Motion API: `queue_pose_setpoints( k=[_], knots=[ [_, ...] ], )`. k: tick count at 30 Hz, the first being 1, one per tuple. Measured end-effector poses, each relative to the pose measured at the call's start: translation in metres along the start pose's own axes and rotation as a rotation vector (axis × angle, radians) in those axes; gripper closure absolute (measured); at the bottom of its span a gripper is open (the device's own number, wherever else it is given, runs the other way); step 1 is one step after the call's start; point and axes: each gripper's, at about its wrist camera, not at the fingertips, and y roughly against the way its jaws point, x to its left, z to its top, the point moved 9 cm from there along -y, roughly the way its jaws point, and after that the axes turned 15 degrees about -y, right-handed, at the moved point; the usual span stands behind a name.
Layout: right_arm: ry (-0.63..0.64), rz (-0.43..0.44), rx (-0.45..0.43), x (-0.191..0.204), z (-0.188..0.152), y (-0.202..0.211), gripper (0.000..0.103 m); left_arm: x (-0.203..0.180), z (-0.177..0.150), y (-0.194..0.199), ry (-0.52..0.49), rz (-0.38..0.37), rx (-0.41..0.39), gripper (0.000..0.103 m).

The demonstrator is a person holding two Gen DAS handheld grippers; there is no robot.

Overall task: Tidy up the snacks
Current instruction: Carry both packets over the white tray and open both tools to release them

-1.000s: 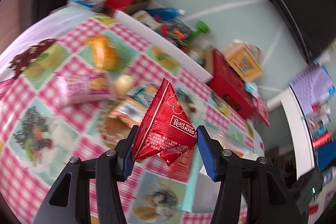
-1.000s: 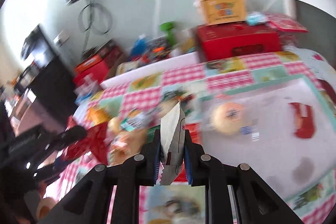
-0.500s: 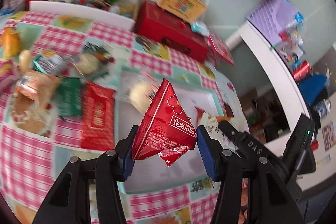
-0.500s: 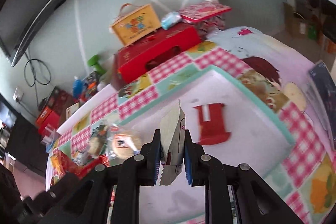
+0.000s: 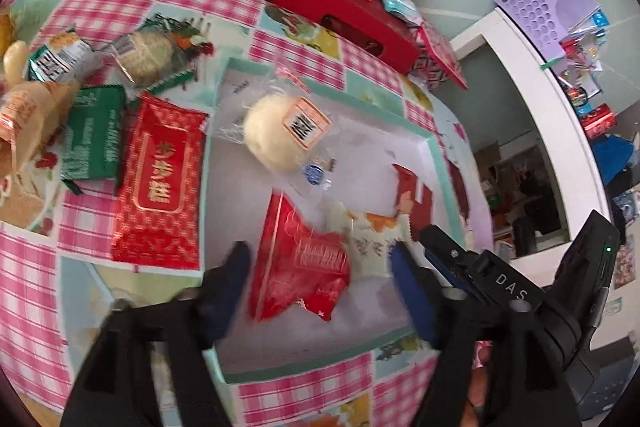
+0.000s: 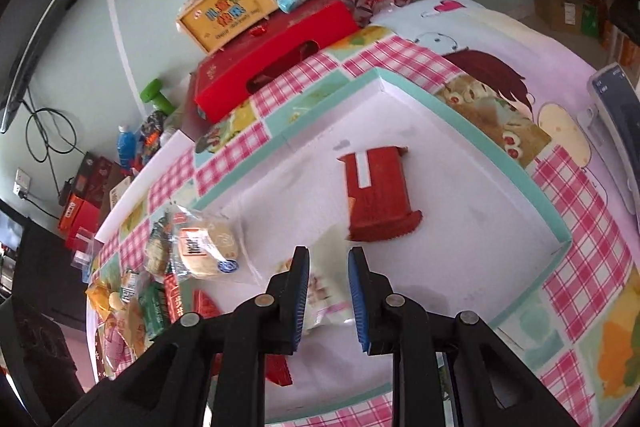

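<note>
A checked tablecloth (image 5: pixel 92 19) covers the table, and on it lies a shallow white tray (image 5: pixel 434 155) with a teal rim. Only the left wrist view shows the pile still outside the tray: a flat red packet (image 5: pixel 160 183) and a green packet (image 5: pixel 94 139). Inside the tray lie a wrapped bun (image 5: pixel 276 135) and a small dark red packet (image 6: pixel 378 195).

The left gripper (image 5: pixel 320 271) has just been opening; its jaws stand wide on either side of a red pouch (image 5: pixel 296 263), clear of it. Only the right wrist view shows the right gripper (image 6: pixel 329 291) from behind: its jaws stand slightly parted, a pale packet (image 6: pixel 326 291) between them, and whether the pads still press on it cannot be told.
</note>
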Motion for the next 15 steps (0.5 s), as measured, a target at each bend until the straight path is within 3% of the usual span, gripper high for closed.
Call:
queue_pose_setpoints(
  k=[4,7,9,13,15],
  knots=[
    [0.007,-0.061,0.004,-0.009,0.000,-0.005,0.075,0.009,0.003,0.007,-0.024,0.070,-0.011,0.019],
    [0.033,-0.111,0.004,-0.013,-0.001,-0.009,0.066,0.020,0.005,0.012,-0.047,0.150,-0.011,0.017],
    [0.049,-0.119,0.006,-0.012,-0.003,-0.010,0.051,0.028,0.006,0.018,-0.064,0.226,-0.013,0.016],
    [0.082,-0.109,0.002,-0.005,-0.005,-0.011,0.037,0.049,0.005,0.028,-0.068,0.354,-0.013,0.008],
    [0.097,-0.106,0.002,-0.002,-0.007,-0.012,0.023,0.057,0.006,0.031,-0.060,0.397,-0.015,0.006]
  ],
)
